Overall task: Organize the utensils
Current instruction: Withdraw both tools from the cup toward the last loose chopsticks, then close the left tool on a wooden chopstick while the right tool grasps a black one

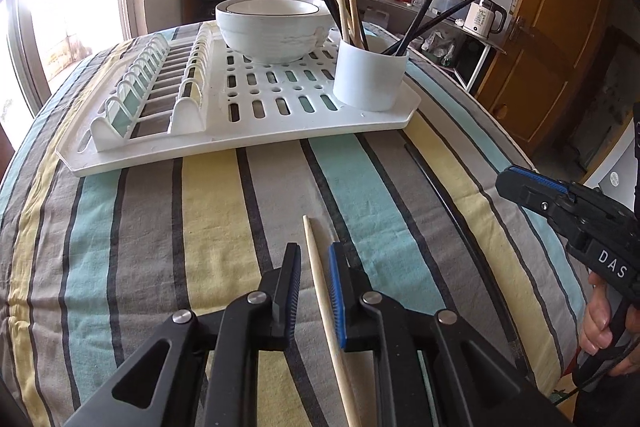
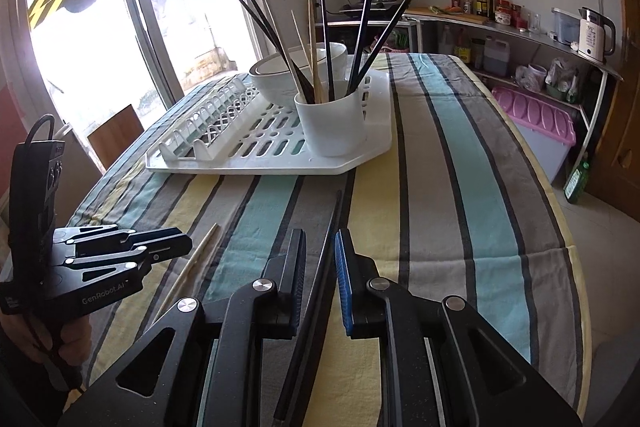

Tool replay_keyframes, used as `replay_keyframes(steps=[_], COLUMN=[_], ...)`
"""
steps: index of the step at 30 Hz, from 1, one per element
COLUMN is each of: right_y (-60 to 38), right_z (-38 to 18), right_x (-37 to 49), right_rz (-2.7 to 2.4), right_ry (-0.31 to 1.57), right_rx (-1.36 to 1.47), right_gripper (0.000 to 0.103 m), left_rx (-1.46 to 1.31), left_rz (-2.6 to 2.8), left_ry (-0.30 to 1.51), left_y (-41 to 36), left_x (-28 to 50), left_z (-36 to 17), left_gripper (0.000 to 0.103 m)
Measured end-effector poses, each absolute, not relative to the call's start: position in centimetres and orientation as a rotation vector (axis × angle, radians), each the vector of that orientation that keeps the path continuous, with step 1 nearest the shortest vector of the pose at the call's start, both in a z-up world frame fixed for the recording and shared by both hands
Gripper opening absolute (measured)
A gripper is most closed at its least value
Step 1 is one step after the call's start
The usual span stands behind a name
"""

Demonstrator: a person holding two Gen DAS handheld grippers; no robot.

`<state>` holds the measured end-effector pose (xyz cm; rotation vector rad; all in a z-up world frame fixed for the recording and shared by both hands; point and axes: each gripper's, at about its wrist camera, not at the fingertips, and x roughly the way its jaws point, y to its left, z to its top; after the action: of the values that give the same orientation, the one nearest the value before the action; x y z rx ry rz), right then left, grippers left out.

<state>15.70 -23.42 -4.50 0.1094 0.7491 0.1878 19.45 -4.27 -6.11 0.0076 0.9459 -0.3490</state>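
Observation:
A wooden chopstick [image 1: 320, 291] lies on the striped cloth between the open fingers of my left gripper [image 1: 314, 255]; the pads do not touch it. It also shows in the right wrist view [image 2: 196, 259]. A black chopstick [image 2: 320, 279] lies between the open fingers of my right gripper [image 2: 320, 241], not clamped; it shows in the left wrist view [image 1: 448, 211] too. A white cup [image 1: 370, 75] on the white dish rack [image 1: 256, 131] holds several black and wooden chopsticks. The cup shows in the right wrist view [image 2: 332, 125].
Stacked white bowls [image 1: 272, 27] sit on the rack behind the cup. The table edge curves off to the right [image 2: 576, 267]. A counter with bottles and a kettle [image 2: 596, 35] stands beyond. A pink-lidded bin [image 2: 540, 123] is on the floor.

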Motion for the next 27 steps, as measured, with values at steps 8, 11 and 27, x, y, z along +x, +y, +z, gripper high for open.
replay_keyframes(steps=[8, 11, 27], right_y=[-22.7, -22.3, -20.8], right_z=[-6.6, -7.1, -7.8], right_x=[18.8, 19.6, 21.3], right_rz=[0.186, 0.184, 0.138], right_ry=[0.840, 0.864, 0.921], right_rx=[0.070, 0.054, -0.041], right_gripper=[0.015, 0.015, 0.007], left_rx=[0.035, 0.044, 0.116], left_rz=[-0.352, -0.348, -0.295], left_ry=[0.971, 0.971, 0.947], left_y=[-5.2, -5.5, -6.2], left_x=[20.2, 20.3, 20.2], left_z=[-6.9, -6.8, -6.9], left_gripper=[0.014, 0.014, 0.007])
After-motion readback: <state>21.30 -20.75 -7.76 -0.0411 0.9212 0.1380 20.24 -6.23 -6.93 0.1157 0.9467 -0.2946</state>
